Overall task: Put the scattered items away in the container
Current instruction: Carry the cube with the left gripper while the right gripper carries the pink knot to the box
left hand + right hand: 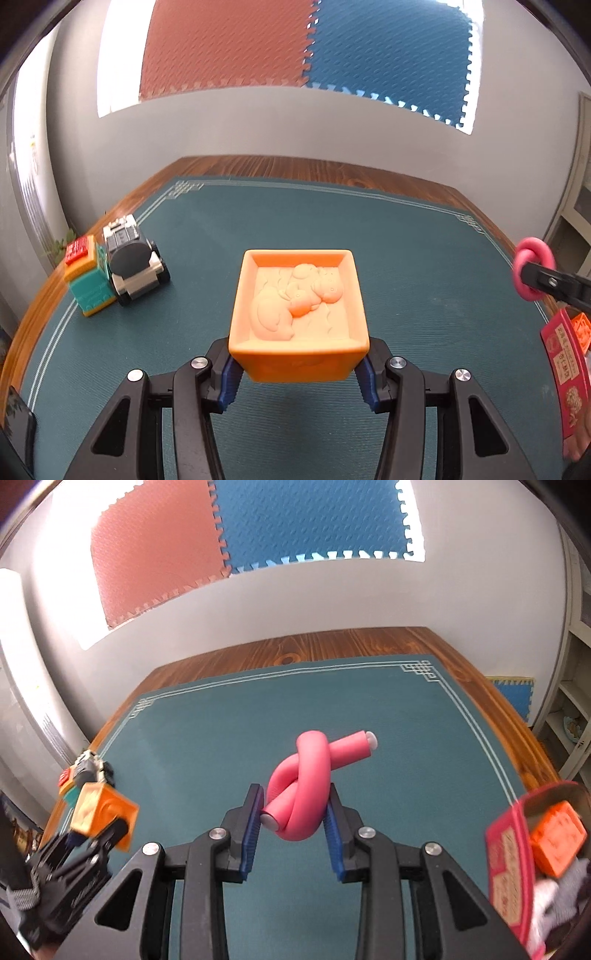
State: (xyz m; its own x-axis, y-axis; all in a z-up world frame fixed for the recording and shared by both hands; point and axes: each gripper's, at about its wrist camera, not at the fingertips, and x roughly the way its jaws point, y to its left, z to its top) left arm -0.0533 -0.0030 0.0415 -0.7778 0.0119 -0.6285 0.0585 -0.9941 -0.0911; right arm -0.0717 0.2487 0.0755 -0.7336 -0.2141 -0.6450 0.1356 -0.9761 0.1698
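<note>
While both grippers are loaded and raised above the desk [332,173], the risk lies in the carry. The left gripper [299,373] clamps an orange mould [299,314], a shallow square tray with raised animal figures, by its near wall only; most of the piece juts forward past the blue pads, so a tilt or jolt could lever it loose, in my judgement. The right gripper [293,812] is closed on a pink knotted foam tube [299,797], squeezed at the knot; the foam looks soft and springy, so it may creep out between the pads or bounce when released.

A red container [509,871] stands at the desk's right edge, its opening partly seen, with an orange block [557,838] and some grey-white things already inside. Room in there seems limited, so the mould could catch on the rim or sit on top of the block. Both grippers heading to the same opening could also knock each other.

Still on the green mat [295,221] near the left edge of the desk stand a grey toy truck [135,264] and a teal and orange block toy [86,284], touching each other and well apart from the container. Nothing lies between the grippers and the container.
</note>
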